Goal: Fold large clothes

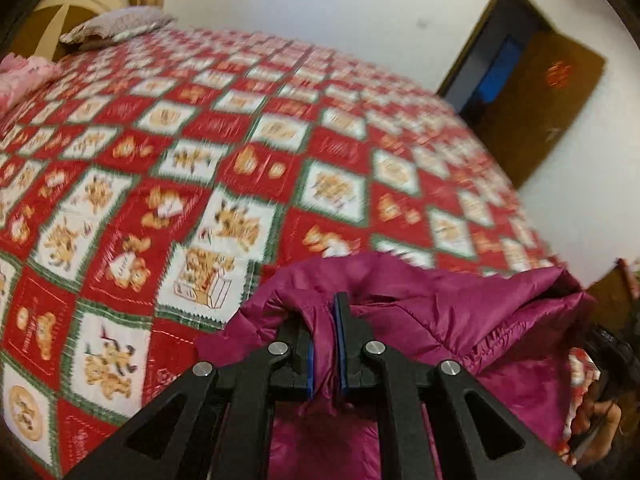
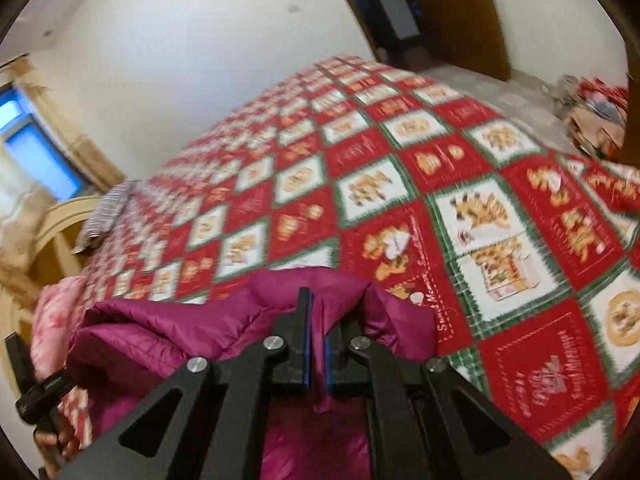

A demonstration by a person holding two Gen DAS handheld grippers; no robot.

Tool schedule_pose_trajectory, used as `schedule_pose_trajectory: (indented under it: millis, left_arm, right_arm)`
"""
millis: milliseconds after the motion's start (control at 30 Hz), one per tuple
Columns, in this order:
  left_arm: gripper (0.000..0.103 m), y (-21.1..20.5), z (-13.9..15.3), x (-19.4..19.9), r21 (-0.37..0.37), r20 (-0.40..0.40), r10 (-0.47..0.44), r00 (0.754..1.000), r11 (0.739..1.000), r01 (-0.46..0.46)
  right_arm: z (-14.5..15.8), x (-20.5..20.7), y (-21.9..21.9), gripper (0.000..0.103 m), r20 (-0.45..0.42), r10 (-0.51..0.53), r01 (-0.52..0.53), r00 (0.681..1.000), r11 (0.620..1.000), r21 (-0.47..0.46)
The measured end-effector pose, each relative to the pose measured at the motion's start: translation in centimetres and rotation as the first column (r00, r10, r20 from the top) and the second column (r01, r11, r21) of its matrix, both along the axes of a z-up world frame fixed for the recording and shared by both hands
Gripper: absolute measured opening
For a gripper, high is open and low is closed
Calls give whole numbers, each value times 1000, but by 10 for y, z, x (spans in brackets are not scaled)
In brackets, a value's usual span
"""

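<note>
A magenta quilted jacket (image 1: 448,312) is held up over the near edge of the bed. My left gripper (image 1: 325,328) is shut on a fold of it, with fabric bunched between the blue pads. In the right wrist view the same jacket (image 2: 168,332) hangs to the left, and my right gripper (image 2: 316,332) is shut on another fold of it. The jacket spans between the two grippers. Its lower part is hidden behind the gripper bodies.
The bed carries a red, white and green patchwork cover (image 1: 224,152), also in the right wrist view (image 2: 480,216). A patterned pillow (image 1: 116,24) and a pink cloth (image 1: 20,80) lie near the headboard (image 1: 72,4). A brown door (image 1: 532,100) stands open at the right.
</note>
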State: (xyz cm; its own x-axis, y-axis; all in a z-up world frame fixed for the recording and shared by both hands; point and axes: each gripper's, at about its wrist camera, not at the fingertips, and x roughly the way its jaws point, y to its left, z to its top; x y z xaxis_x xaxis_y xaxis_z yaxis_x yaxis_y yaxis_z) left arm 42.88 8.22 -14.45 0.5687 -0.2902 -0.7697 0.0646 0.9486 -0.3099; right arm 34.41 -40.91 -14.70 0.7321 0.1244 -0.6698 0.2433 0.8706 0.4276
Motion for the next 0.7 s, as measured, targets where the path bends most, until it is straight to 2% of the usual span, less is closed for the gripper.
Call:
schedule_pose_trajectory:
  millis: [167, 367, 433, 500, 567, 600, 633, 667, 700]
  left_arm:
    - [8, -9, -37, 12, 48, -51, 14, 999, 999, -11]
    - [9, -16, -47, 8, 50, -5, 12, 1000, 999, -11]
    - [9, -10, -46, 8, -4, -3, 20, 1000, 1000, -20]
    - [9, 6, -44, 8, -119, -26, 35, 999, 992, -38]
    - [13, 33, -37, 7, -286, -53, 53, 997, 956, -66]
    - [15, 42, -34, 6, -334, -69, 63, 996, 939, -82]
    - [16, 53, -27, 5, -370, -81, 76, 994, 923, -101]
    - [17, 60, -18, 3, -374, -82, 93, 992, 920, -117]
    - [25, 66, -8, 1, -350, -68, 120, 990, 927, -136]
  right_arm:
    - [-35, 13, 4, 8, -34, -36, 35, 999, 998, -44]
    - [-47, 15, 16, 7, -18, -45, 43, 999, 990, -135]
    - [-48, 17, 17, 7, -25, -45, 41, 999, 989, -141]
    - [-50, 17, 14, 7, -19, -45, 42, 999, 991, -128]
    - [-51, 17, 12, 8, -15, -45, 43, 999, 993, -113]
    - [-51, 17, 12, 8, -12, -45, 43, 999, 993, -107]
    - [-51, 16, 12, 8, -11, -45, 43, 999, 994, -105]
    - [-51, 17, 12, 8, -10, -44, 43, 999, 993, -105]
    - [-50, 17, 13, 9, -11, -44, 43, 999, 993, -106]
